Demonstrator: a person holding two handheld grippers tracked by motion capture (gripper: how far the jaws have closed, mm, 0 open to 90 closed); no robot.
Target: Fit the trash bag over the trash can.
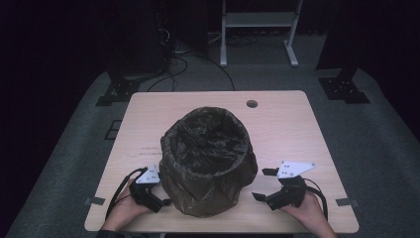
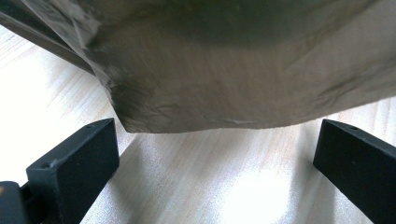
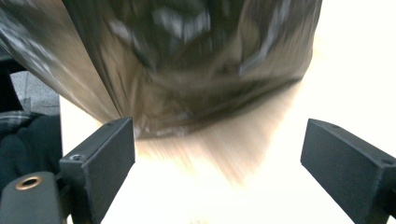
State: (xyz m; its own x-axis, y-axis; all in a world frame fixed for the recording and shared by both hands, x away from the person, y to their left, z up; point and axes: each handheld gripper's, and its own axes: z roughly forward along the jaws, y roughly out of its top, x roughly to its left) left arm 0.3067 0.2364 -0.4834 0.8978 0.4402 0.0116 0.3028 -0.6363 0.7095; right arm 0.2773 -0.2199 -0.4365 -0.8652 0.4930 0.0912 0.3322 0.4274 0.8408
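Over at the near left of the worktop (image 1: 148,106), the left hand-held gripper (image 1: 159,197) is lying low against the bag (image 1: 208,158), its jaws spread wide with nothing pinched between them. From the left gripper view, the bag's lower hem (image 2: 196,122) is hanging just above the wood, between and beyond the two jaws. The bag itself, dark and crinkled, is lining a bin and sitting at the middle of the worktop, toward the near edge, its mouth open upward. To its right, the right hand-held gripper (image 1: 263,184) is hovering near the bag but apart from it, jaws also gaping and holding nothing.
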